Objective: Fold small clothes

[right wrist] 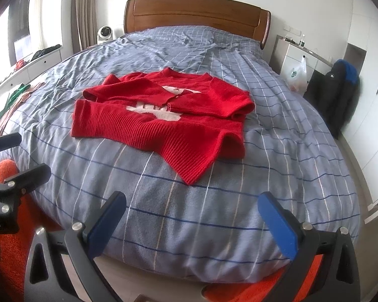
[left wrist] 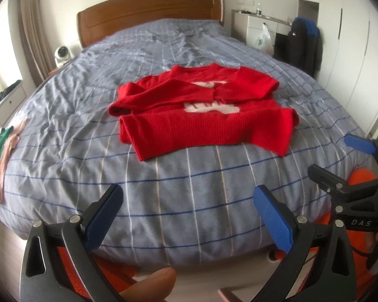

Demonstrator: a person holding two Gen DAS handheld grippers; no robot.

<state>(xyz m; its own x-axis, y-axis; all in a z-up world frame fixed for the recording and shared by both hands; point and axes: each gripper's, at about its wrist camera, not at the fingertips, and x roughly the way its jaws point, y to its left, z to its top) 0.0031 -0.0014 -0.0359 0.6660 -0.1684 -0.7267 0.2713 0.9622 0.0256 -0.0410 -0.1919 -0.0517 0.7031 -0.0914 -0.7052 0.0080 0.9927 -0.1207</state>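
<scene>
Landmark: red sweater [left wrist: 201, 115], lying flat mid-bed on the blue-grey checked duvet [left wrist: 70, 115]. Both sleeves folded inward across the chest, partly covering a white chest graphic; ribbed hem toward the foot of the bed, right hem corner flipped up and sticking out.

Left of the sweater, at the bed's left edge: small pile of pink and green clothes [left wrist: 0, 151], well apart from it. Behind that, beside the wooden headboard [left wrist: 148, 7]: white fan [left wrist: 62, 54].

Nearer than the sweater, over the foot of the bed: left gripper [left wrist: 189, 216], jaws spread wide, blue pads [left wrist: 274, 224] empty, clear of the fabric. No contact with the sweater.

Right of the sweater and nearer: right gripper [right wrist: 191, 221], jaws also spread wide, nothing between them, well short of the hem. Also visible from the left wrist view at the right edge, side by side with the left one.

Far right of the sweater, against the wall: white cabinet with a plastic bag [right wrist: 298, 75] hanging on it, then a dark jacket with blue hood [right wrist: 337, 93]. Orange rug [right wrist: 10, 246] below the bed end.
</scene>
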